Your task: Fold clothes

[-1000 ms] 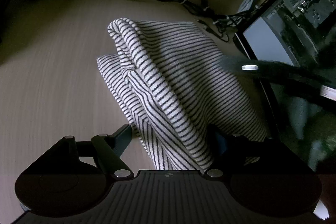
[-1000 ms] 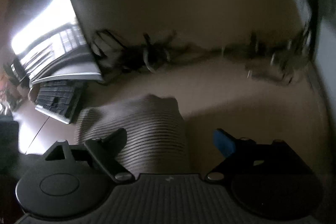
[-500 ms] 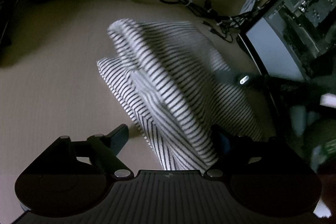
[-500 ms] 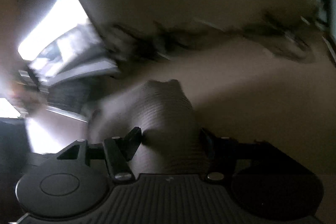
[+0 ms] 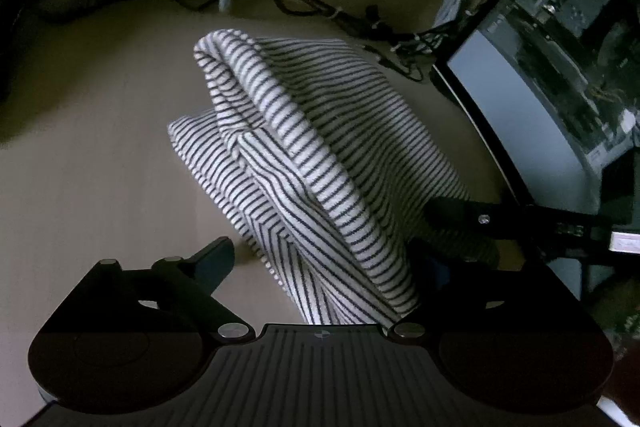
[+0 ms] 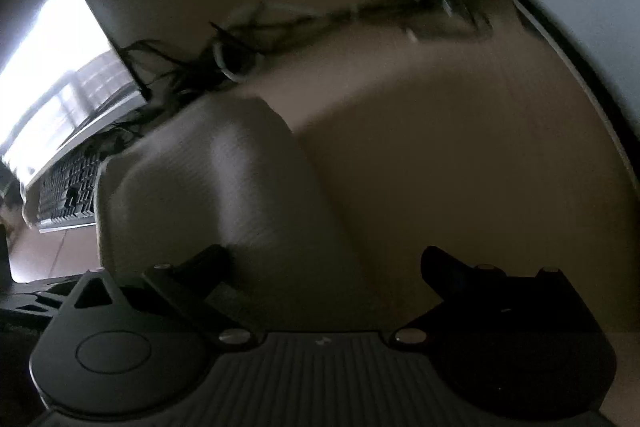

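Observation:
A folded black-and-white striped garment (image 5: 320, 131) lies on the wooden table (image 5: 100, 147). My left gripper (image 5: 324, 263) straddles its near end and its jaws are opening. Its left finger (image 5: 216, 259) stands clear of the cloth; the right one is hidden behind the fold. A dark finger of my right gripper (image 5: 452, 211) rests at the garment's right edge. In the blurred right wrist view my right gripper (image 6: 326, 261) is opening wide over the garment (image 6: 224, 187). Cloth lies between the jaws by the left finger, and the pads do not press on it.
A monitor (image 5: 540, 87) stands close to the garment's right side. Tangled cables (image 5: 320, 7) run along the table's back edge. The right wrist view shows a keyboard (image 6: 68, 187) and a bright screen (image 6: 60, 67) at its left, and a pale curved object (image 6: 580, 7) at its right.
The left jaws have spread wider around the garment's near end. The right gripper narrowed on the cloth, then opened wide, and its finger slid nearer along the garment's right edge.

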